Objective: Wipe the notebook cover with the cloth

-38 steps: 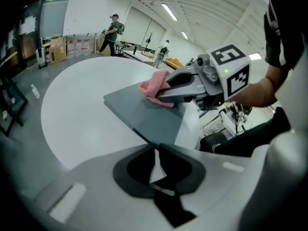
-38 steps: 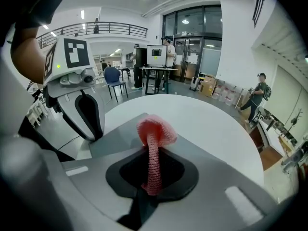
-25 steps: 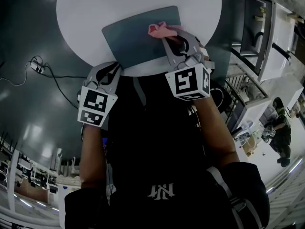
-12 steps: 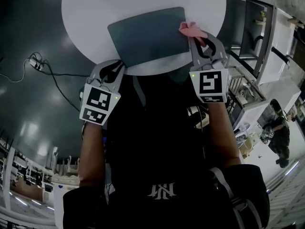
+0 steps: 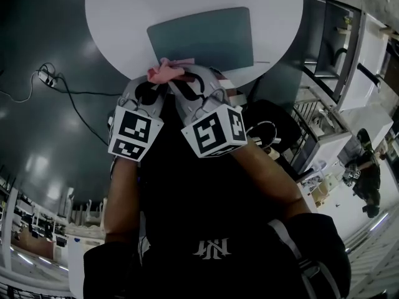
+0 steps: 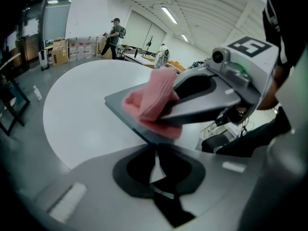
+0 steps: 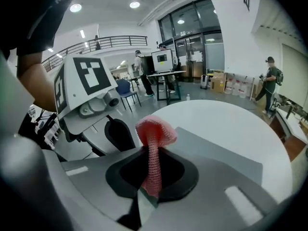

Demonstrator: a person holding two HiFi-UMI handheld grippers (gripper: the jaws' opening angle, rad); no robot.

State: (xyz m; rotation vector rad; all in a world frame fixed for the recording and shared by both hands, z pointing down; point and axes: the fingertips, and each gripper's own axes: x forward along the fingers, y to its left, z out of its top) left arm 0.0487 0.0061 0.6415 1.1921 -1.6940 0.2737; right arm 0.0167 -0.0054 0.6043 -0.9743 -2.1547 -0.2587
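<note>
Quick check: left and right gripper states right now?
Left gripper: shut, nothing between its jaws.
Right gripper: shut on the pink cloth.

Head view is dim and dark-toned: the white table is the one bright patch, pale sheen lies on the dark floor, and lines bend hard at the edges. Both gripper views are bright, lit from overhead by strip lights and round lamps, with corners falling to black. The nearest foreground is soft, though the cloth keeps its knit texture.
</note>
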